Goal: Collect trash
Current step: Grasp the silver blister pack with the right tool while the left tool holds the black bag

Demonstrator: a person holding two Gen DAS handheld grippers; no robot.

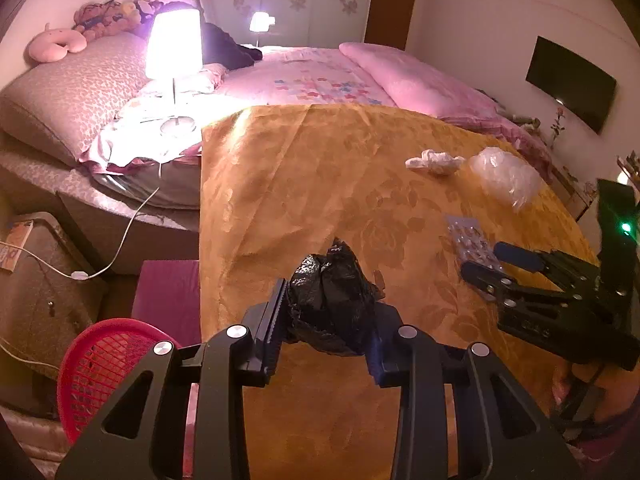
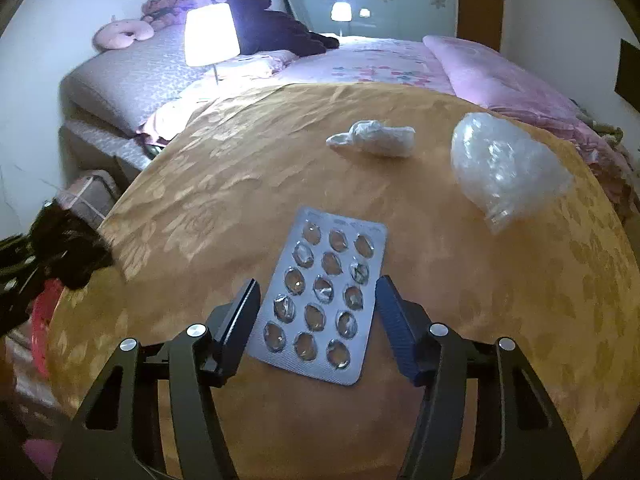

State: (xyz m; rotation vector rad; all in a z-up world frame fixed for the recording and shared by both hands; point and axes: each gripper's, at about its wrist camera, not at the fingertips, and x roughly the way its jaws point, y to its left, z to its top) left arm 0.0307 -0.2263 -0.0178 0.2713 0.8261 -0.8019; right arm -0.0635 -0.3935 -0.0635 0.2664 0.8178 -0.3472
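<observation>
Gold cloth (image 2: pixel 224 168) carries 3 items: blister pack (image 2: pixel 320 300); behind it tissue (image 2: pixel 372 140); clear wrap (image 2: pixel 504 168) right of tissue.

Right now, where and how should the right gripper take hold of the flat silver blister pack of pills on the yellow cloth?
Grip the silver blister pack across its two long edges near the closest end, coming from above. It lies flat on the yellow cloth, lengthwise between the right gripper, whose jaws already flank those edges without quite touching, so probably only a squeeze remains.
</observation>
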